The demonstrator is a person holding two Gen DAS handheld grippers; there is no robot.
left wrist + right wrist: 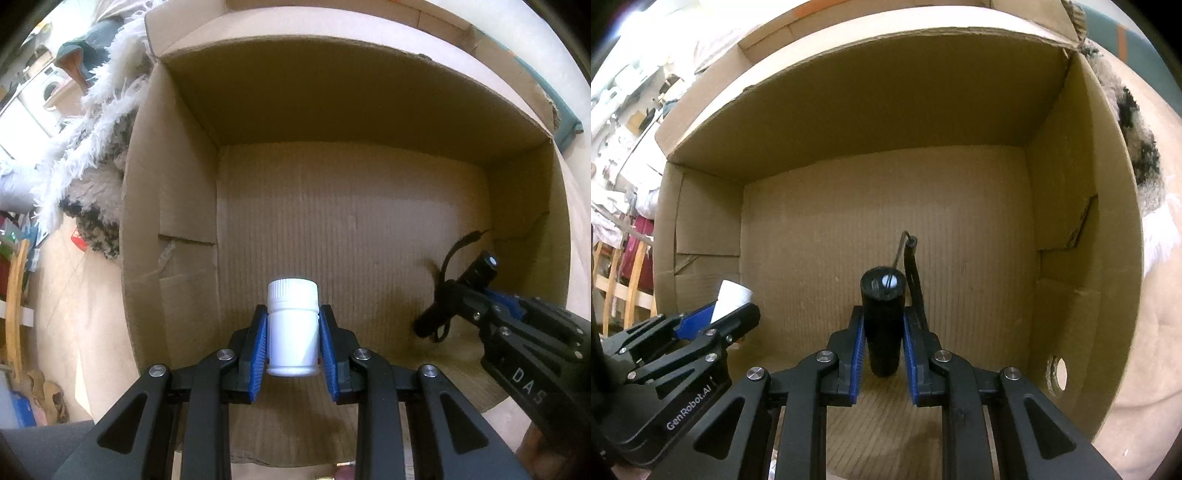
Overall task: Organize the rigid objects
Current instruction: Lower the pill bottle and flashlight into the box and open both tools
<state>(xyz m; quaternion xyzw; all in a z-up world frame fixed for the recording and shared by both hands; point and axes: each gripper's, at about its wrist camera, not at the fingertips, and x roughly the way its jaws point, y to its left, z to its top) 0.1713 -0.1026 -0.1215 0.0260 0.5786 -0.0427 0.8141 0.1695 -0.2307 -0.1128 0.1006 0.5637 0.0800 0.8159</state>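
Observation:
My left gripper (291, 314) is shut on a white plastic bottle (293, 328) with a ribbed cap, held cap-forward over the floor of an open cardboard box (351, 221). The right gripper (884, 314) is shut on a black flashlight (882, 325) whose wrist strap (912, 266) trails forward. Both point steeply down into the box, side by side. In the left wrist view the flashlight (458, 295) and right gripper (480, 299) come in from the right. The right wrist view has the bottle (731, 297) and left gripper (716, 317) at the left.
The box walls (173, 206) rise on all sides, with a round hand hole (1058, 374) in the right wall. A shaggy white and dark rug (92, 158) lies outside to the left. A wooden frame (14, 306) and clutter stand further left.

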